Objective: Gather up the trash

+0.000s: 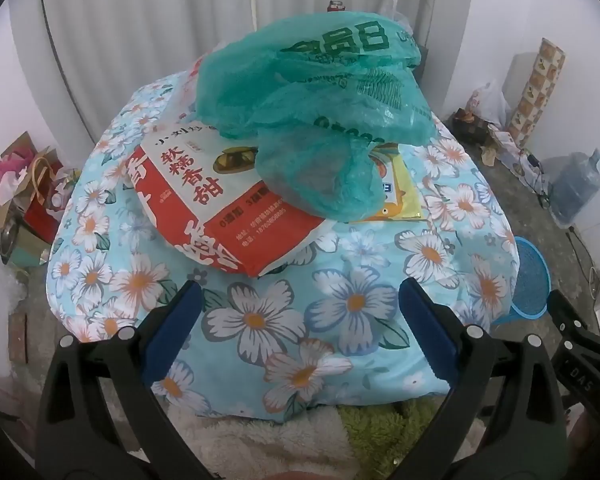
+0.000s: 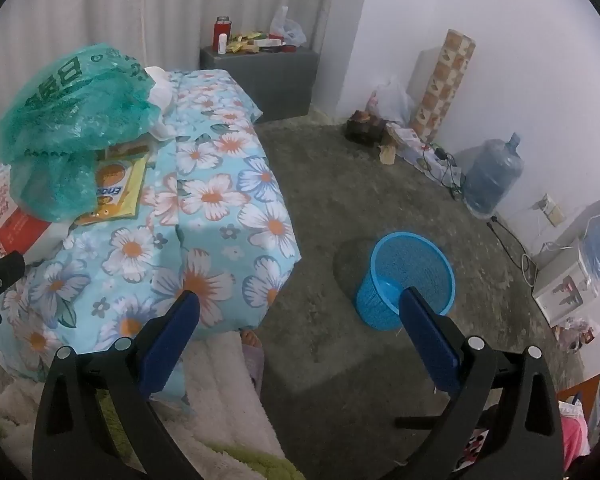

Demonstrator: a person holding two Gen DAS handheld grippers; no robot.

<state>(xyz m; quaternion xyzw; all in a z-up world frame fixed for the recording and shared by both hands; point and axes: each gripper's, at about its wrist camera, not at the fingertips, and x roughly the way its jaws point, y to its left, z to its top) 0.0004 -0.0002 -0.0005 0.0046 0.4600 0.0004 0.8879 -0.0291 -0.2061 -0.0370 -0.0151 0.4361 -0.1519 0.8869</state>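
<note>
A crumpled green plastic bag (image 1: 312,120) lies on top of a red and white snack bag (image 1: 204,204) and a yellow packet (image 1: 400,192) on the flowered bedspread (image 1: 340,304). My left gripper (image 1: 300,292) is open and empty, a little in front of the snack bag. In the right wrist view the green bag (image 2: 68,120), the yellow packet (image 2: 116,188) and the snack bag (image 2: 16,224) lie at the left. My right gripper (image 2: 300,304) is open and empty, over the floor between the bed and a blue basket (image 2: 408,276).
The blue basket also shows in the left wrist view (image 1: 532,280). A water jug (image 2: 492,172), cables and clutter line the right wall. A grey cabinet (image 2: 268,76) with small items stands behind the bed. Bags and boxes (image 1: 24,192) pile up at the left.
</note>
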